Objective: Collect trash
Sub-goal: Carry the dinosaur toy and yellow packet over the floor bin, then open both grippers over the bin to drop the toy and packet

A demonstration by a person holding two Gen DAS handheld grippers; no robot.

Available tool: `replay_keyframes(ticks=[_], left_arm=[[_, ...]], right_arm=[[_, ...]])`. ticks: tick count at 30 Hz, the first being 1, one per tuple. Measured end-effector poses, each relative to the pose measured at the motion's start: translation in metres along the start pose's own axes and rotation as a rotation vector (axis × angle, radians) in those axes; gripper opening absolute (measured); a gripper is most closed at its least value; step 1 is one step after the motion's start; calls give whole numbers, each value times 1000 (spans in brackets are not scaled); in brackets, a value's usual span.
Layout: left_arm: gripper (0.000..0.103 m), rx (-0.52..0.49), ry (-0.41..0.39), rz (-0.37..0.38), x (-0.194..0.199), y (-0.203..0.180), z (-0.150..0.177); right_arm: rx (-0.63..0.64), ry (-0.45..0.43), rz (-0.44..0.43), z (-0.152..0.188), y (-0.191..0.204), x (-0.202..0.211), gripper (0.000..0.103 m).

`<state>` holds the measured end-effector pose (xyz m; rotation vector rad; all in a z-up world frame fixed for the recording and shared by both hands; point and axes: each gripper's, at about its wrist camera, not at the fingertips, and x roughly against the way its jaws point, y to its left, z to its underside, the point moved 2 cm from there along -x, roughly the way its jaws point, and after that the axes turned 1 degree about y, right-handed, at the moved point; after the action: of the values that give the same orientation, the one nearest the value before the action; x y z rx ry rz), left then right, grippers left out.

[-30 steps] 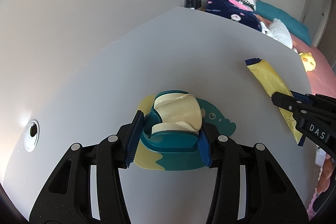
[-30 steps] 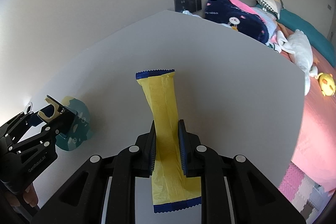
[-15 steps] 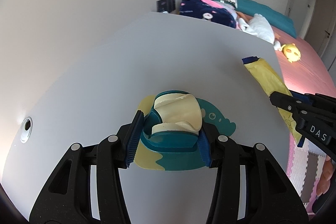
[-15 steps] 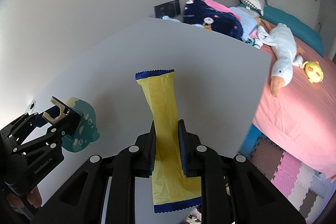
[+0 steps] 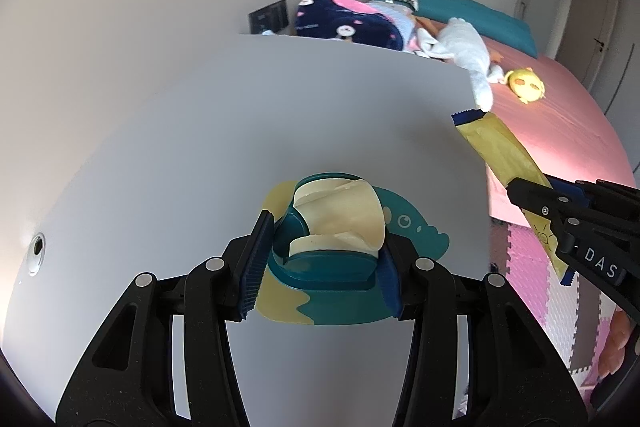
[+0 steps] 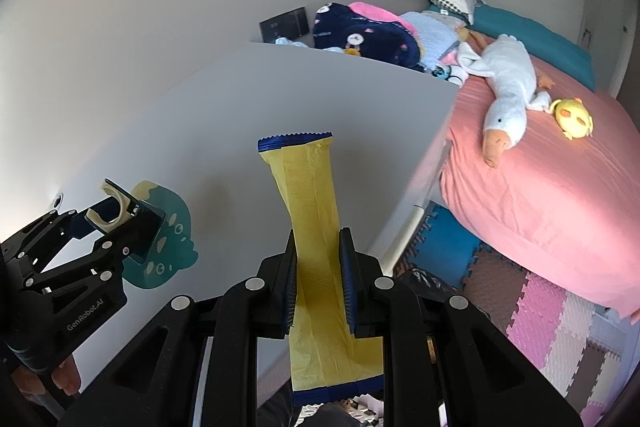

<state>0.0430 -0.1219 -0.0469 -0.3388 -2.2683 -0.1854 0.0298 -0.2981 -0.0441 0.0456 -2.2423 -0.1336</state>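
My left gripper [image 5: 326, 259] is shut on a teal and cream fish-shaped piece of packaging [image 5: 336, 215], held above the white table [image 5: 280, 107]. From the right wrist view the same left gripper [image 6: 132, 223] and fish-shaped packaging [image 6: 172, 239] show at the left. A long yellow wrapper [image 6: 304, 187] with blue crimped ends is pinched in my right gripper [image 6: 318, 267], which is shut on its middle. In the left wrist view the right gripper [image 5: 532, 195] and its yellow wrapper [image 5: 496, 151] hang over the table's right edge.
A round cable hole [image 5: 37, 253] sits in the table near the left wall. Right of the table stands a pink bed [image 6: 540, 187] with a white goose plush [image 6: 508, 87], a yellow plush [image 6: 572, 115] and pillows. Coloured foam mats [image 6: 540, 327] cover the floor below.
Both grippers have travelled together toward the table's right edge and the bed; more bed and floor mat now show. Both grips are unchanged.
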Motion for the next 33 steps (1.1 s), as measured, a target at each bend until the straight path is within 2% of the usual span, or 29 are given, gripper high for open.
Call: replay_keyframes(ticks=[33], left_arm=[[47, -203, -6, 171, 2, -150, -13]], right_arm=[[-198, -49, 160, 38, -133, 57, 20]])
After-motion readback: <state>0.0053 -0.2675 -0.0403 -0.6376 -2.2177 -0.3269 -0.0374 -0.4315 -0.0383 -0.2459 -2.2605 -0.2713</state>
